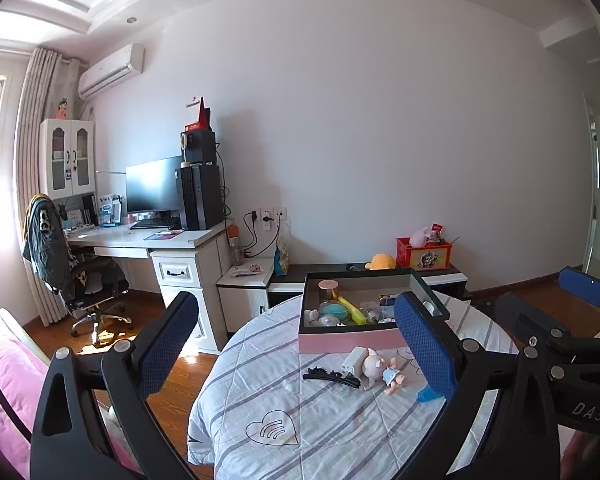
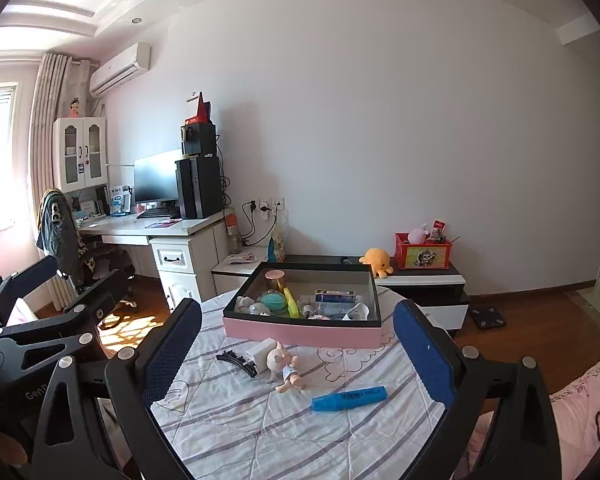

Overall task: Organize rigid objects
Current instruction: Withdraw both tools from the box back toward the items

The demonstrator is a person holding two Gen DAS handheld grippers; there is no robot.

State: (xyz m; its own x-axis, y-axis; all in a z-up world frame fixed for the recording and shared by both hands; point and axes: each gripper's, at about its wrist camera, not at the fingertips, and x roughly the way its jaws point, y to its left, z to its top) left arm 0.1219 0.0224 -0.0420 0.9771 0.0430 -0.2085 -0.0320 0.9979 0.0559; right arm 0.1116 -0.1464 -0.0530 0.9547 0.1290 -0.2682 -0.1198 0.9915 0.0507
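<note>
A pink box with a dark rim sits on a round table with a striped cloth and holds several small items. In front of it lie a black hair clip, a white charger, a pig figurine and a blue highlighter. The same box, clip, charger and figurine show in the left wrist view; the highlighter is mostly hidden there. My left gripper and right gripper are both open and empty, above the table's near side.
A white desk with a monitor and computer tower stands at the left, with an office chair. A low cabinet behind the table carries an orange plush and a red box. Pink bedding is at the left.
</note>
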